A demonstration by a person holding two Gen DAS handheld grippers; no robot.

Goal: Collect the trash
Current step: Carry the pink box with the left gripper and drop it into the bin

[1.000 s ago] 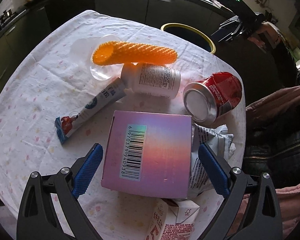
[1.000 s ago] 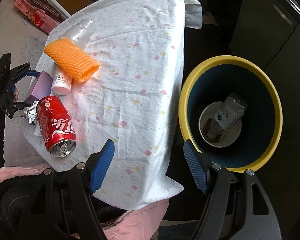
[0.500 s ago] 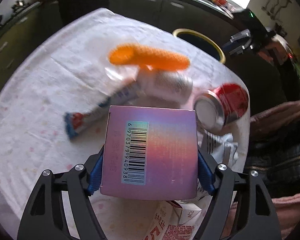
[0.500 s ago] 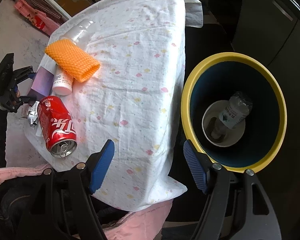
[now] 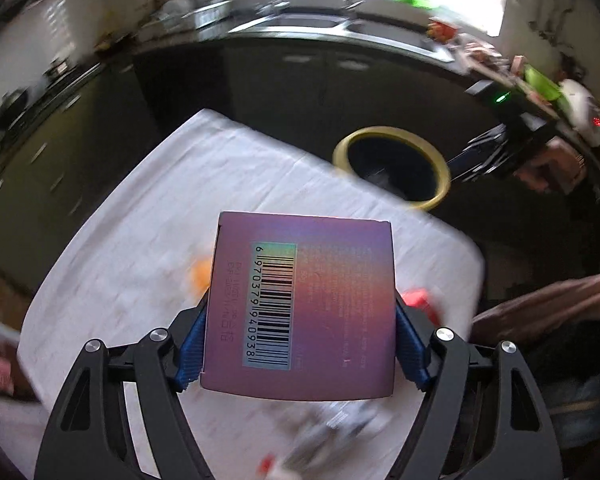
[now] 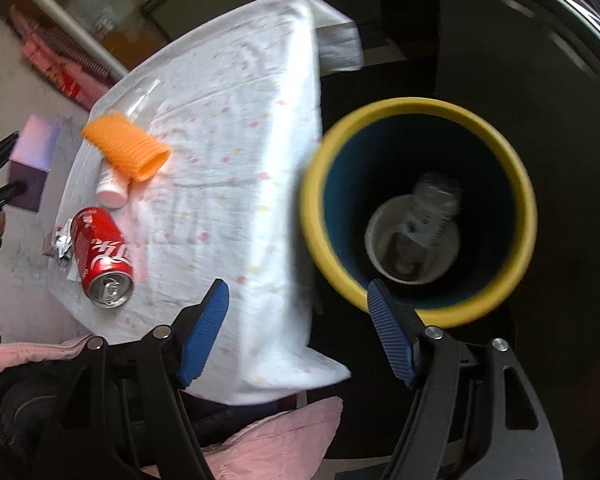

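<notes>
My left gripper [image 5: 300, 344] is shut on a purple-pink box [image 5: 300, 304] with a barcode and holds it above the table. The box also shows in the right wrist view [image 6: 32, 160], lifted off the cloth at the far left. The yellow-rimmed bin [image 5: 392, 160] stands past the table's far edge. My right gripper [image 6: 296, 332] is open and empty, between the table corner and the bin [image 6: 420, 208], which holds a plastic bottle [image 6: 432, 208] in a white cup. A red can [image 6: 102, 256], an orange mesh sleeve [image 6: 126, 152] and a white bottle [image 6: 110, 192] lie on the table.
A white dotted cloth [image 6: 236, 184] covers the table and hangs over its corner. A crumpled foil wrapper [image 6: 62, 244] lies beside the can. Dark cabinets [image 5: 300, 80] run behind the table. A pink jacket [image 6: 260, 440] is below the right gripper.
My left gripper closed on the box and lifted it off the table, tilting up toward the bin. My right gripper drifted slightly; the bin looks nearer.
</notes>
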